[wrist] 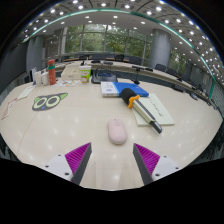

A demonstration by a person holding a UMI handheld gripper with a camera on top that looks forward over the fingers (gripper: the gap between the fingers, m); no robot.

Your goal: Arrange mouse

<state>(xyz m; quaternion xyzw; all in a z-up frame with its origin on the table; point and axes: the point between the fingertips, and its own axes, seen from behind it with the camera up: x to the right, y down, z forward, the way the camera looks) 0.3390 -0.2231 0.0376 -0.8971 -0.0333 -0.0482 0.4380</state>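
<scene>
A pale pink-white mouse (118, 131) lies on the light round table (60, 125), just ahead of my fingers and roughly midway between their lines. My gripper (112, 160) is open, with nothing between the fingers. The left fingertip's purple pad (78, 156) and the right one (147, 157) stand wide apart, short of the mouse and not touching it.
Beyond the mouse lie a yellow-and-black tool (135, 102) on white sheets, a blue book (128, 91), and a white book (108, 89). Dark goggles or scissors (47, 101) lie at left. Bottles (51, 72) and a box stand farther back, with chairs and windows behind.
</scene>
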